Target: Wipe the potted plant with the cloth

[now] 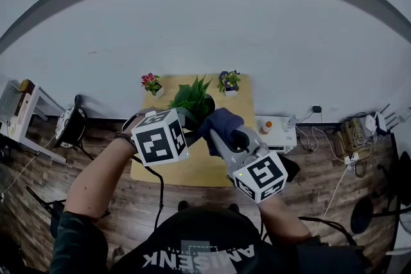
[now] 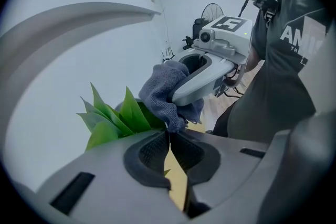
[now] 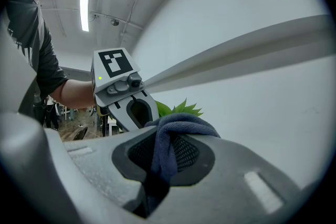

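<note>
My right tool (image 3: pixel 167 144) is closed tight on the cloth (image 3: pixel 181 123); a thick fold of the dark blue cloth runs down between its jaws and bulges over their tips. My left tool (image 2: pixel 169 136) has its jaws together. A small bit of green shows in the thin gap under the pads, but I cannot tell if a leaf is really pinched there.

The potted plant (image 1: pixel 192 99) stands in the middle of the counter (image 1: pixel 199 167), nearer to its far edge, between two small flower pots at the far corners. It lies straight beyond both tools: the left tool comes at it from the left, the right one from the right. The leaves stand up and fan out, so their long axis is nearly upright. The cloth sits just beside the leaves on their right. I judge the right hand is the one to wipe, stroking along a leaf toward its tip.
</note>
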`<state>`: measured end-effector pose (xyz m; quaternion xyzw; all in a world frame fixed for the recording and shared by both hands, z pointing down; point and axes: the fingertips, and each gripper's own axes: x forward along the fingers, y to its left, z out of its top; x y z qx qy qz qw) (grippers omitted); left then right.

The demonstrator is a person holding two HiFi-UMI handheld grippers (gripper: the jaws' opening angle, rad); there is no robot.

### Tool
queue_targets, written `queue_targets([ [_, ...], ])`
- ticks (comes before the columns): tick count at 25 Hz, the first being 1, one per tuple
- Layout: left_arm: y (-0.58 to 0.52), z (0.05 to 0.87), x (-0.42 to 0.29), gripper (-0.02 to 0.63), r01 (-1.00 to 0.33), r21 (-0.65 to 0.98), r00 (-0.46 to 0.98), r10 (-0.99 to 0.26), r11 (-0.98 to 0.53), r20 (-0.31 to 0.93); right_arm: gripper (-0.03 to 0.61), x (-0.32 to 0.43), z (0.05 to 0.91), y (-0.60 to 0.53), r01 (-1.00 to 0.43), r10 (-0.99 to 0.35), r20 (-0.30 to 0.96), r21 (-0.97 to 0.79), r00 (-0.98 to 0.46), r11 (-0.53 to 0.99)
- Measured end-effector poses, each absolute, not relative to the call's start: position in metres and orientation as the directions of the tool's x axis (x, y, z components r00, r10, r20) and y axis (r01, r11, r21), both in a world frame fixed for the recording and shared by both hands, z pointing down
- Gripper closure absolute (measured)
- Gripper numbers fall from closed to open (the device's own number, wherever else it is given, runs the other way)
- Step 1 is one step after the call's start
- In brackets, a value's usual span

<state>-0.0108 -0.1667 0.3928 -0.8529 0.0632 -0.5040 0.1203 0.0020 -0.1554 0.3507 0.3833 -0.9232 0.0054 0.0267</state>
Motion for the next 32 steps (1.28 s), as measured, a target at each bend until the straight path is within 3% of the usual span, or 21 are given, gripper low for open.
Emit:
queue_targets([
  [18,-0.153,0.391,-0.034,0.604,0.003,-0.255,0.521,-0.216,-0.967,0.826,0.532,0.027,0.428,-0.156,-0.749,-0.723,0.206,-0.106,-0.660,0.654],
  [25,-0.148,0.395,-0.048,0.604,0.024,-0.256,0.504,-0.209,-0.966,0.838,0.532,0.026,0.383,-0.150,-0.737,-0.730,0.105,-0.101,-0.676,0.668],
  [32,-0.149,0.395,-0.063,0.604,0.056,-0.258,0.501,-0.197,-0.964,0.843,0.532,-0.025,0.326,-0.151,-0.650,-0.650,0.017,-0.021,-0.760,0.759],
])
